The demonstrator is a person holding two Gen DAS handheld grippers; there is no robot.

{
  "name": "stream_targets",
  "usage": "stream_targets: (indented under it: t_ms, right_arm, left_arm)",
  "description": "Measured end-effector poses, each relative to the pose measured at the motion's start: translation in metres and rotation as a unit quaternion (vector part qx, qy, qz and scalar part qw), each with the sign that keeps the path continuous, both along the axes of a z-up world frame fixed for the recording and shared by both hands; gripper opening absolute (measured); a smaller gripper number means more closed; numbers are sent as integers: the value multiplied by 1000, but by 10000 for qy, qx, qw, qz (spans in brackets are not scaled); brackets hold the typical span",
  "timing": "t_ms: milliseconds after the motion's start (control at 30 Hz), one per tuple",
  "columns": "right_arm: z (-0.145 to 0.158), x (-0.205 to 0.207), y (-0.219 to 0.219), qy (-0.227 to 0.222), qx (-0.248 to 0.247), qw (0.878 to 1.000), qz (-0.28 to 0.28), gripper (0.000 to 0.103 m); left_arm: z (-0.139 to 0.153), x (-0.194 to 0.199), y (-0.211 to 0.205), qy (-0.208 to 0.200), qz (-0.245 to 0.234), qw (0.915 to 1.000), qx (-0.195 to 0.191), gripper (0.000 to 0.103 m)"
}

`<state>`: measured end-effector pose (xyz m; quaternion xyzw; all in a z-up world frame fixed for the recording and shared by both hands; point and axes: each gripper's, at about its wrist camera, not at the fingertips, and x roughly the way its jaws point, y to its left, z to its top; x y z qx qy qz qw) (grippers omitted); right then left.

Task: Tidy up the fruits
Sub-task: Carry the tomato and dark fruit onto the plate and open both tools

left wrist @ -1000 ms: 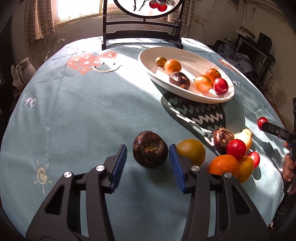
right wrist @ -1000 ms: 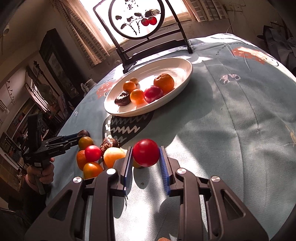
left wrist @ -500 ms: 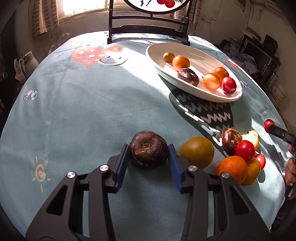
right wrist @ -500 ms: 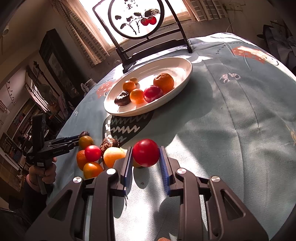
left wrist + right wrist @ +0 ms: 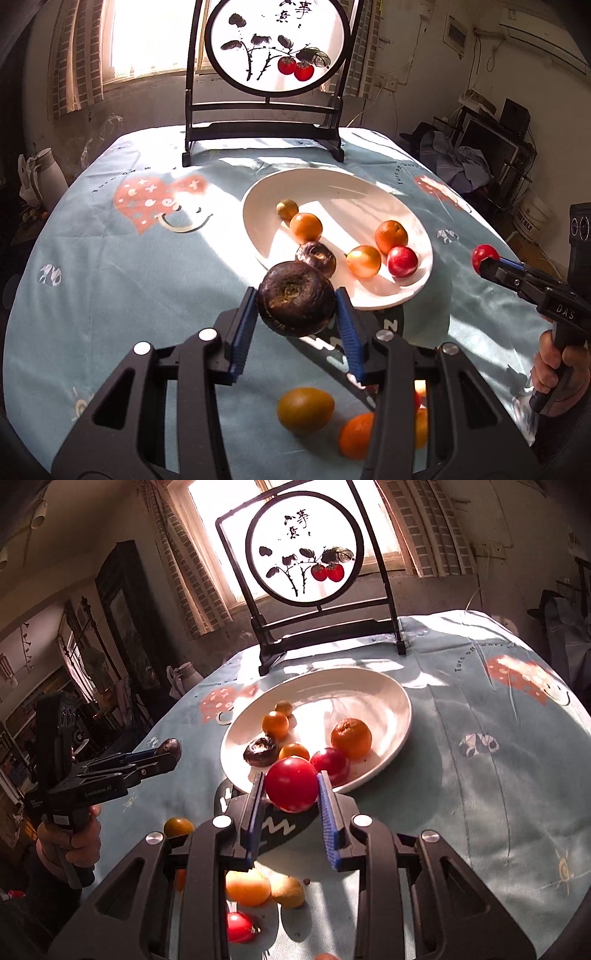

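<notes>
My left gripper (image 5: 297,314) is shut on a dark brown wrinkled fruit (image 5: 295,297) and holds it in the air just short of the white oval plate's (image 5: 384,291) near rim. My right gripper (image 5: 291,794) is shut on a red round fruit (image 5: 291,784), raised near the plate's (image 5: 388,746) front edge. The plate holds several fruits: oranges, a dark fruit, a red one. Loose fruits lie on the cloth below the grippers, among them a yellow-green one (image 5: 304,409) and an orange (image 5: 356,435).
A round painted screen on a black stand (image 5: 264,133) stands at the table's far edge behind the plate. The round table carries a light blue printed cloth (image 5: 122,280). The right gripper also shows in the left wrist view (image 5: 487,260), the left one in the right wrist view (image 5: 168,751).
My left gripper closed on the dark fruit, lifted it off the cloth and carried it toward the plate. My right gripper rose and moved toward the plate with the red fruit.
</notes>
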<state>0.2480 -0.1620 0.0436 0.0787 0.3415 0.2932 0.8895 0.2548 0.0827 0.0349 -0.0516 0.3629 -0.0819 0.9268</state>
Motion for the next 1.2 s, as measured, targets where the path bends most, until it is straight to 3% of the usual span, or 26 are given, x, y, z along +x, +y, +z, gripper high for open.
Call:
stream_targets:
  t_ms: [100,300,667,767,967,1200]
  right_arm:
    - [1,32,18,-92,-79,9999,-2,29]
    - [-19,74,47,161,-268,9993,184,29]
    - [-35,93,66,339,-448,9979,312,32]
    - [-32,90,65,324,-447,9981,269,54]
    - [-15,64,57,131,-310,9990,303,58]
    - [-10,28,58,-128,-442,9982,394,58]
  left_arm:
    - [0,33,-16,-10,21,9999,133,43]
    - [-20,83,-12,336,288,9989,133,43]
    - [-37,108,-4,587,423,9972,165,44]
    - [-28,98,-2,378,629,9969,270,82]
    - [-7,59,-2,-1,548,9982,262,92]
    - [-8,18,-4,-111,404,9990,181,93]
